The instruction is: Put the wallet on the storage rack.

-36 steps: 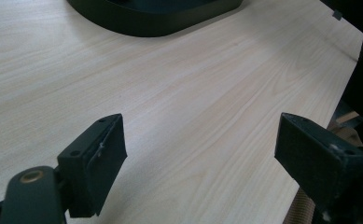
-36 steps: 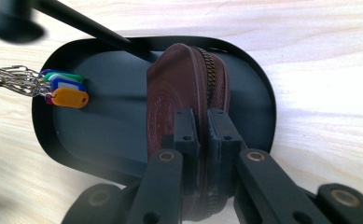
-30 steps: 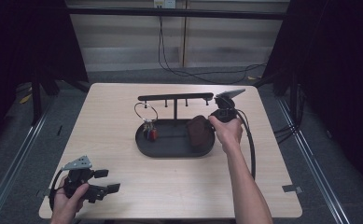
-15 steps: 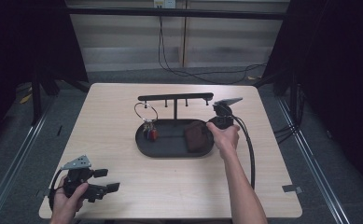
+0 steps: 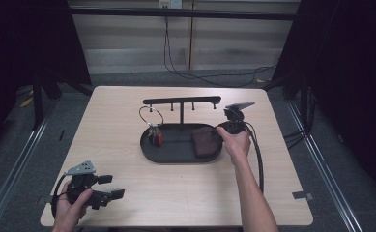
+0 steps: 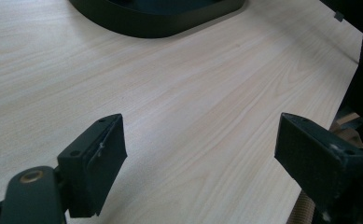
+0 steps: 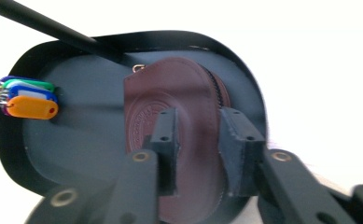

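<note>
Right gripper view: we see the right gripper over the brown leather pouch, which lies flat in the right half of the black oval tray; its jaws have just been opening and now stand slightly apart with the pouch behind the gap, and it appears, though the angle is poor, that the pads no longer press on it. In the high view, we find the left gripper near the table's front left corner, jaws wide apart and holding nothing. A bunch of coloured key tags lies at the tray's left end.
</note>
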A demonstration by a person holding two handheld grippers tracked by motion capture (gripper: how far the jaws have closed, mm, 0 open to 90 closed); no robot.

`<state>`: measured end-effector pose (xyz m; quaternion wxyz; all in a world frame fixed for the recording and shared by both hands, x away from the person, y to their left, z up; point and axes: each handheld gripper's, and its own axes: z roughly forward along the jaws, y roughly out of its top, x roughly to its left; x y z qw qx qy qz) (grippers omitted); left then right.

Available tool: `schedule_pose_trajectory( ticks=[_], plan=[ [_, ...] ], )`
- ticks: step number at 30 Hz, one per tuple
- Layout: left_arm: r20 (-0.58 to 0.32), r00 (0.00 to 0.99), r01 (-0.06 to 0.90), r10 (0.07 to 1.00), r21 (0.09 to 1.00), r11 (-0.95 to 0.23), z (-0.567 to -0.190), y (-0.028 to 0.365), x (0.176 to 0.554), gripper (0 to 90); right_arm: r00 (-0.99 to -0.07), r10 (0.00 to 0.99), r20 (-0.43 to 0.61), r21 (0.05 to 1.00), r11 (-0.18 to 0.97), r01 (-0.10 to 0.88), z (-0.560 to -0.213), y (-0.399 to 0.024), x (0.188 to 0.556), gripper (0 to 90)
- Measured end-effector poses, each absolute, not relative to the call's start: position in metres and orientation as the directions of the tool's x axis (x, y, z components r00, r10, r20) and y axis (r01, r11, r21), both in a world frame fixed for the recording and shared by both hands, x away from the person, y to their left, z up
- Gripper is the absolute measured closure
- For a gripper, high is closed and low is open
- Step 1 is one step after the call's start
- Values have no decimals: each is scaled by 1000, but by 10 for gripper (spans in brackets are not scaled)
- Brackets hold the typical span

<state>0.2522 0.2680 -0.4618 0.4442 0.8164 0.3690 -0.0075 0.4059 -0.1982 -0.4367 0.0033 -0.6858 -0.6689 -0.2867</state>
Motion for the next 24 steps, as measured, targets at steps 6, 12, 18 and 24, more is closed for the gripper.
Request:
schedule_pose_trajectory(
  ticks=[6,12,18,24],
  plan=[
    [-337,728,607,596,722,-333,-462,268,252,164,-72,911,407,417,-115,902,-427,-205,401,619],
    [-339,729,604,595,728,-325,-460,269,251,164,-101,913,395,448,-96,889,-416,-210,393,458],
    [-338,731,603,593,727,-328,-461,267,252,164,-105,910,401,469,-105,877,-408,-218,386,349],
    [-341,729,603,594,730,-321,-461,269,251,164,-164,900,403,500,-67,863,-406,-213,376,317]
  ],
)
